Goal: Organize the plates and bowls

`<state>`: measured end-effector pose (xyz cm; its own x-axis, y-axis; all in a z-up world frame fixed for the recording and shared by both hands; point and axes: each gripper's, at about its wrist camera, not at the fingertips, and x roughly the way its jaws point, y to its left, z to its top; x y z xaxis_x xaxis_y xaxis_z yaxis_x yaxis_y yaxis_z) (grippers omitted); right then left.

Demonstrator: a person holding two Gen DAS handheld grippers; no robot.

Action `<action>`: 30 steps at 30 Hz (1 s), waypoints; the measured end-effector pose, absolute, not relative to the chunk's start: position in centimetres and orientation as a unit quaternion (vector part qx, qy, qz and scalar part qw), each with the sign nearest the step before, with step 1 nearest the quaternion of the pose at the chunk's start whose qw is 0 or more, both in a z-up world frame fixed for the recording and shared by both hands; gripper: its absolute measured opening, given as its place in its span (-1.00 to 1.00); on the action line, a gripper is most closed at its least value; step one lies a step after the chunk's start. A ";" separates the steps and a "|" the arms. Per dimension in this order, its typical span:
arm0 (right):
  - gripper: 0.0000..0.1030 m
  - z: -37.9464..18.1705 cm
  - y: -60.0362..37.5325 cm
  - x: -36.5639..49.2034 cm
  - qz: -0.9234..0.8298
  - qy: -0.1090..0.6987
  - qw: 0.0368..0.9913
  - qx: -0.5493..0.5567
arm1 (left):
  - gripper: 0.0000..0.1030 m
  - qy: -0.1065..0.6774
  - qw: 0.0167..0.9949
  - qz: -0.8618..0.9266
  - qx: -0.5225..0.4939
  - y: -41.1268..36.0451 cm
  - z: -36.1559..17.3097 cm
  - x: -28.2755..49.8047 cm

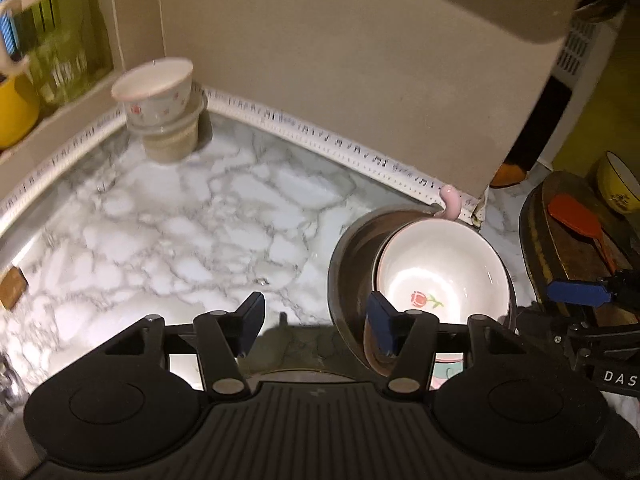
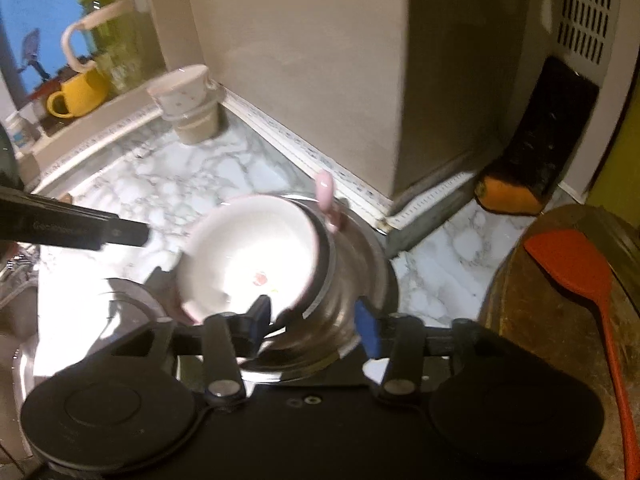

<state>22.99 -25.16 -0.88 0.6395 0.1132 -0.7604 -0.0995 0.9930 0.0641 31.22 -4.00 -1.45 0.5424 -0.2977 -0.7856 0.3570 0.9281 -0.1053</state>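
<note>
1. Two grippers were in play above the marble bench (image 1: pixel 168 216); we held our left gripper (image 1: pixel 316 322) with its fingers spread wide and nothing between them, its right finger sitting just in front of the metal bowl (image 1: pixel 352 264)
2. We saw the white bowl (image 1: pixel 440 268), with a red flower printed on its bottom, tilted inside the metal bowl, near the corner of the beige wall (image 1: pixel 320 60)
3. A pink handle (image 1: pixel 450 200) stuck up behind the two nested bowls; we could not tell what it belonged to
4. Our right gripper (image 2: pixel 316 326) had its fingers apart on either side of the metal bowl's near rim (image 2: pixel 344 320); motion blur kept us from telling whether the pads touched it
5. The white bowl (image 2: pixel 248 256) leaned toward the left in the right wrist view
6. At the far corner of the bench stood a stack of bowls (image 1: pixel 164 108), a flowered one on top
7. To the right lay a red spatula (image 2: pixel 580 280) on a wooden board (image 2: pixel 532 320), well apart from the stack
</note>
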 end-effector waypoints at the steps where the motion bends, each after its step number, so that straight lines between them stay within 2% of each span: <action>1: 0.05 -0.7 -25.0 22.8 0.055 0.421 0.905 0.010 | 0.09 0.438 0.877 -0.193 0.033 -3.9 -1.3 31.1; 4: 0.16 -0.1 -24.2 22.3 0.050 0.422 0.905 0.017 | 0.30 0.425 0.880 -0.207 0.033 -3.4 -0.7 30.6; 6: 0.40 0.4 -23.7 21.8 0.045 0.417 0.908 0.013 | 0.48 0.408 0.888 -0.210 0.035 -3.2 -0.3 30.3; 8: 0.59 0.6 -23.5 21.4 0.047 0.412 0.910 0.015 | 0.50 0.403 0.891 -0.208 0.036 -3.2 -0.2 30.3; 11: 0.67 0.7 -23.8 21.3 0.050 0.409 0.911 0.020 | 0.51 0.414 0.886 -0.205 0.043 -3.8 -0.3 31.1; 14: 0.89 0.4 -24.8 21.7 0.055 0.404 0.912 0.030 | 0.51 0.421 0.883 -0.199 0.060 -4.5 -0.9 32.1; 19: 0.90 -1.0 -26.9 23.3 0.055 0.418 0.905 0.054 | 0.51 0.460 0.865 -0.193 0.051 -5.3 -2.7 34.7; 25: 0.89 -2.5 -29.3 25.2 0.045 0.430 0.899 0.073 | 0.51 0.466 0.864 -0.180 0.059 -5.8 -4.0 36.9; 30: 0.76 -3.4 -30.3 26.8 0.046 0.442 0.893 0.074 | 0.50 0.489 0.854 -0.169 0.055 -5.2 -5.7 39.3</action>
<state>26.77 -30.35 -3.44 0.6058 0.1468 -0.7820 -0.0160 0.9849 0.1725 39.32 -5.21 -5.74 0.4655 -0.2353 -0.8532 0.3424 0.9368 -0.0715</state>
